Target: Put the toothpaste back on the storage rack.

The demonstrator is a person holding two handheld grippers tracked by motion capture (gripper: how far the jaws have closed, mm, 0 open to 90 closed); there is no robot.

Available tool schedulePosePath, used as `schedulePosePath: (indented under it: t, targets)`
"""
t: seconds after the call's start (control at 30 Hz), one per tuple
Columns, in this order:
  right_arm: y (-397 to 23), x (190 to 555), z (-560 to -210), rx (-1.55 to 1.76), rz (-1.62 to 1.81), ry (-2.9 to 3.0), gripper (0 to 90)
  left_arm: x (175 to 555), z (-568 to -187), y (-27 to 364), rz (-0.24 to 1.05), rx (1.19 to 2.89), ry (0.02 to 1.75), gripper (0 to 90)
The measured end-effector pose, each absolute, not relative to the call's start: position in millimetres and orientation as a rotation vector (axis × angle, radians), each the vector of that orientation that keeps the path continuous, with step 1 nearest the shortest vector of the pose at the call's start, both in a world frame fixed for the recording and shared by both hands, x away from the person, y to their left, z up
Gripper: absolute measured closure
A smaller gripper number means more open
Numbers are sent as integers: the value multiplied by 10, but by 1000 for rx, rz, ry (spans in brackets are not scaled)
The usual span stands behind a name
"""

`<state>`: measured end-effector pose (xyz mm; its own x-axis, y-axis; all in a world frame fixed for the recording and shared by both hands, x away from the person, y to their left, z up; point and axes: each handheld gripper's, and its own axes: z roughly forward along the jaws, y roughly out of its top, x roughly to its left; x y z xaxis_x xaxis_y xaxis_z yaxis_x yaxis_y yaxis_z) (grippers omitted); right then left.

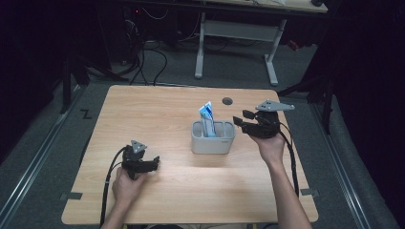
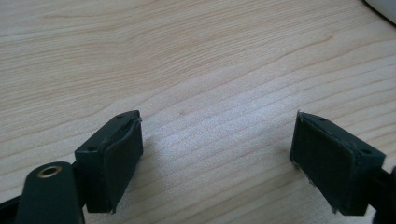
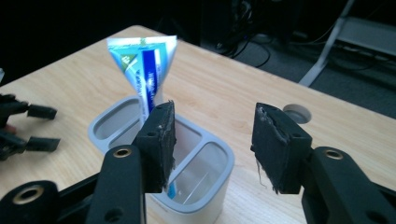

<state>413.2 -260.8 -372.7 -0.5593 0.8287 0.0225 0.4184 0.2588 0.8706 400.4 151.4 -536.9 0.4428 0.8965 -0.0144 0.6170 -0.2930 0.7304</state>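
Toothpaste tube, blue and white (image 1: 206,117), stands crimp-up in our grey 2-compartment plastic holder (image 1: 213,145) mid-counter (image 1: 157,114). Right tool (image 1: 242,119) hovers beside it, spread, likely just released; left tool (image 1: 155,162) rests spread, empty.

Blue-white tube (image 1: 206,116) upright in grey holder (image 1: 213,143) — grippers apart.
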Motion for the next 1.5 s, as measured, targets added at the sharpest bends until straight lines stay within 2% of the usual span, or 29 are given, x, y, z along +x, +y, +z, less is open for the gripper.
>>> schedulePosePath:
  t: [1.5]
  targets:
    - [-3192,3820,-3861,1265,1248,1984,503,3992,-5368,1529,529,2031,1253,176]
